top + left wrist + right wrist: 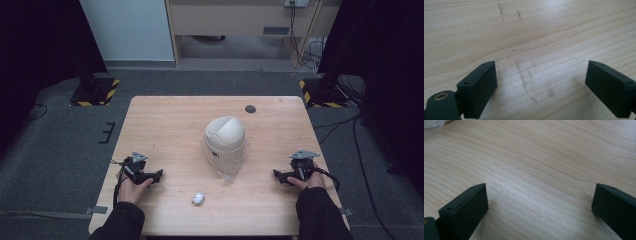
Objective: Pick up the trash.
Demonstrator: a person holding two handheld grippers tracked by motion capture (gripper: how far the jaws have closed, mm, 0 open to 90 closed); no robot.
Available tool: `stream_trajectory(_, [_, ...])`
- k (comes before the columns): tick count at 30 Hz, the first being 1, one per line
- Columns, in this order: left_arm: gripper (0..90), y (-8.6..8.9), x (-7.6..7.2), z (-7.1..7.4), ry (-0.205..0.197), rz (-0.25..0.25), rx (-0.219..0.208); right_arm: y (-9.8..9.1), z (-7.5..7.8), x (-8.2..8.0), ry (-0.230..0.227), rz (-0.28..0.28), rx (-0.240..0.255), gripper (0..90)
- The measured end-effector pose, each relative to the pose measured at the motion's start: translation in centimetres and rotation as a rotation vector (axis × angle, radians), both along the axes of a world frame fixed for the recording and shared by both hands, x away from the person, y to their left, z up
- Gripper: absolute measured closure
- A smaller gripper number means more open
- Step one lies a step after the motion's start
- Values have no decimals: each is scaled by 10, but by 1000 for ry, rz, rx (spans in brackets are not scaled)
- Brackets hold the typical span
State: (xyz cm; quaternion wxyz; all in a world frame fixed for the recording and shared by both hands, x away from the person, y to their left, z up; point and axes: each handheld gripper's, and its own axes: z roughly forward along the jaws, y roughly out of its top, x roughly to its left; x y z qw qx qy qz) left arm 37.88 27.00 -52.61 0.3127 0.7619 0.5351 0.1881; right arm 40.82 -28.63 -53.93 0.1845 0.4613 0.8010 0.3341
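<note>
A cream, dome-lidded small bin [225,137] stands near the middle of the wooden table [170,125], with clear plastic liner [229,170] spilling out at its base. A crumpled white paper ball [198,198] lies in front of it, nearer the front edge. My left gripper [159,175] rests on the table at the left, pointing right, open and empty; its jaws stand wide apart over bare wood [541,72]. My right gripper [276,174] rests at the right, pointing left toward the bin, also open with nothing between its jaws [539,200].
A dark round mark or hole [250,109] sits near the table's far edge. Grey carpet surrounds the table. Stand bases with yellow-black tape [95,92] [320,92] sit on the floor at far left and far right. A bit of clear plastic [432,123] shows top left in the right gripper view.
</note>
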Motion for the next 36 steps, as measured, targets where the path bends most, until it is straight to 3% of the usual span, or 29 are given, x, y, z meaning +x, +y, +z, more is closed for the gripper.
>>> stream_trajectory(7, [125, -1, -1, 12, -52, -9, -34, 0, 0, 0, 0, 3, 1, 7])
stream_trajectory(8, [127, -2, -1, 16, -66, -25, -51, 0, 0, 0, 1, 2, 2, 7])
stream_trajectory(26, [129, -14, -7, 55, -266, -153, -102, 0, 0, -1, 0, 5, 1, 7])
stream_trajectory(36, [144, -19, -10, 69, -306, -169, -151, -1, 0, -1, 0, 7, -2, 7])
